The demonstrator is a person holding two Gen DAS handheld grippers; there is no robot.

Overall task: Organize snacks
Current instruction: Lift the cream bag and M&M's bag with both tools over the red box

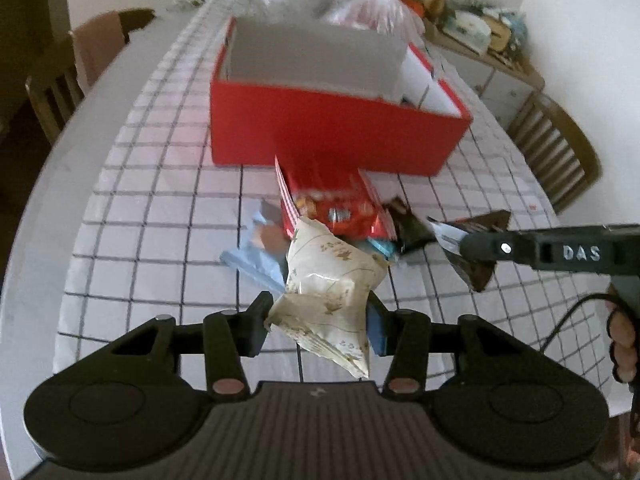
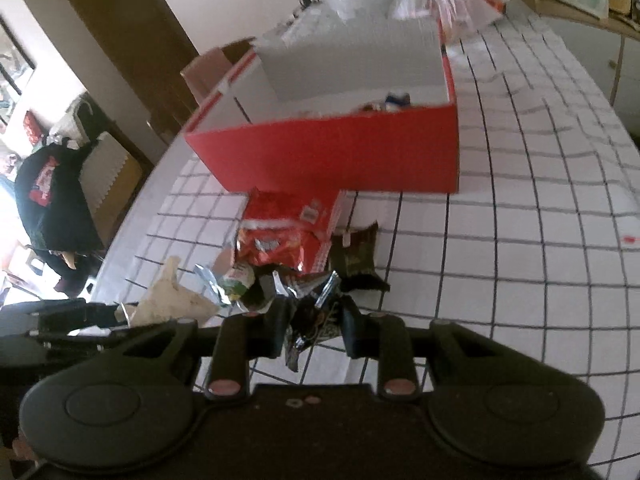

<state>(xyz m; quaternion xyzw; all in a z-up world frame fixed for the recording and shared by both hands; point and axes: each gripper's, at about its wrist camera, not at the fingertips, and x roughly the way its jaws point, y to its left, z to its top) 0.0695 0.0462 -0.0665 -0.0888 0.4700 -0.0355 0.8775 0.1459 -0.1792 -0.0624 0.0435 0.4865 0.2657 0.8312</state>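
Left wrist view shows the left gripper (image 1: 320, 322) with its fingers clamped on a cream snack packet (image 1: 328, 292), which bulges between the pads and hangs clear of the checked tablecloth (image 1: 160, 216). The grip sits across the packet's middle, probably so the loose ends can droop without slipping out. To the right in the same view, the right gripper (image 1: 470, 246) pinches a dark brown wrapper (image 1: 478, 274) by one edge, and a hand (image 1: 622, 344) shows at the frame's border.

In the right wrist view, the right gripper (image 2: 314, 326) is closed on that dark, shiny wrapper (image 2: 316, 320), crumpled between the pads.

The rest of the snacks lie in a loose pile on the cloth just in front of the red box (image 1: 340, 136): a red packet (image 1: 332, 210), a pale blue packet (image 1: 256, 256) and another dark wrapper (image 1: 410, 228). The box stands open-topped with a white inner wall, and a few items already show in its far right corner, so it reads as the place the snacks are meant to go.

Both grippers point downward toward the pile with the box directly beyond, a sensible line for carrying each packet over the near red wall and letting it drop inside
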